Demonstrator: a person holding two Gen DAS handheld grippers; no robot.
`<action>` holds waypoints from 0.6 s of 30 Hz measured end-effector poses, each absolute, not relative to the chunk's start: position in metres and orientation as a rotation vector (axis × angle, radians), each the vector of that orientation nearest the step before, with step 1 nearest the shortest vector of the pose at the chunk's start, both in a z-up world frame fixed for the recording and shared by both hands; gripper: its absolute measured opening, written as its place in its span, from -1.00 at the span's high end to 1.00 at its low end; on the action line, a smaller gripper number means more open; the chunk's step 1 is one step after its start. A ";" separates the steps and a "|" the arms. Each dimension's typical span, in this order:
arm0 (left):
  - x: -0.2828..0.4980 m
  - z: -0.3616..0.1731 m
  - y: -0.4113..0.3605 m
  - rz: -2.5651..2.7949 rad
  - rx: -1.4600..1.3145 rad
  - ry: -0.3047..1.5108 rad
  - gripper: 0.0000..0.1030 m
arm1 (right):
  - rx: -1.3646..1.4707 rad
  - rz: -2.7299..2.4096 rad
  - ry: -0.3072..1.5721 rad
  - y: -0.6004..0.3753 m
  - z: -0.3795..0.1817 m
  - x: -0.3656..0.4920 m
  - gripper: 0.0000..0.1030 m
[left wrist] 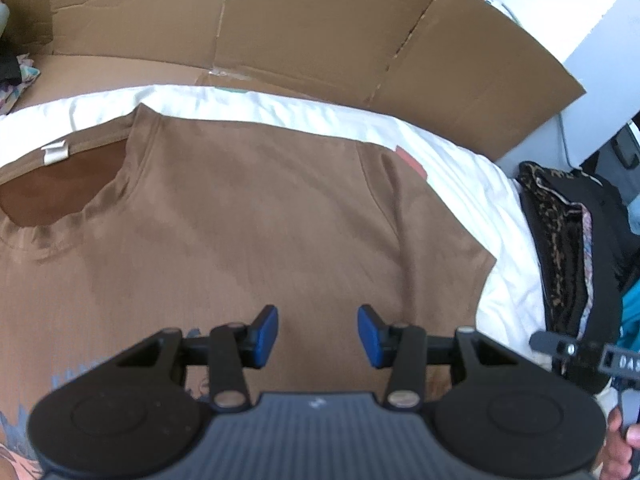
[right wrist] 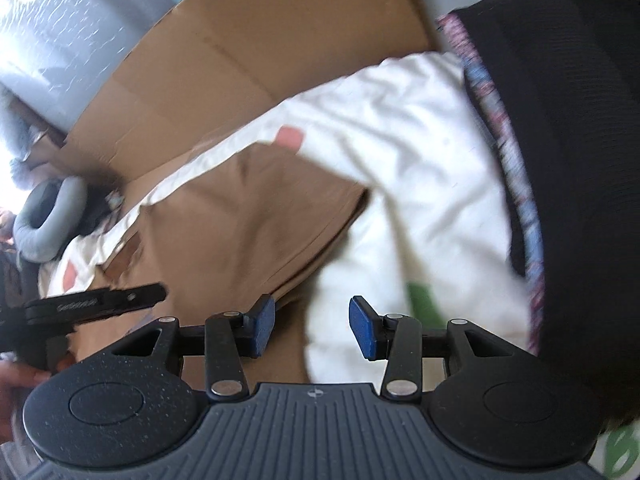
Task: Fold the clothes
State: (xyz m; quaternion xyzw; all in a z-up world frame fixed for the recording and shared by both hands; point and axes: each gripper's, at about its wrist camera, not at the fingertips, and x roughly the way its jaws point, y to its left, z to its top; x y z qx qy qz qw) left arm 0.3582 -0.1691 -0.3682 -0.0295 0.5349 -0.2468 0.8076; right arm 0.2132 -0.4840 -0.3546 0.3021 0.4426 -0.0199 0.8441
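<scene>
While the brown T-shirt lies spread flat on the white sheet, no fold shows yet; left gripper and right gripper both hang empty, jaws parted

left gripper jaws apart (empty), right gripper likewise
</scene>
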 end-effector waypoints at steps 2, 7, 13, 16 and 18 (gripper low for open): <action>0.359 -0.370 -0.170 -0.528 -0.051 1.144 0.10 | 0.635 -0.059 0.923 -0.492 -0.359 0.221 0.07; 0.363 -0.374 -0.169 -0.518 -0.035 1.147 0.10 | 0.658 -0.092 0.912 -0.506 -0.376 0.243 0.07; 0.366 -0.377 -0.172 -0.524 -0.021 1.145 0.10 | 0.687 -0.126 0.894 -0.512 -0.394 0.268 0.07; 0.368 -0.377 -0.173 -0.533 -0.017 1.144 0.10 | 0.708 -0.141 0.878 -0.514 -0.401 0.278 0.07; 0.369 -0.379 -0.173 -0.537 -0.010 1.146 0.10 | 0.731 -0.145 0.867 -0.515 -0.404 0.283 0.07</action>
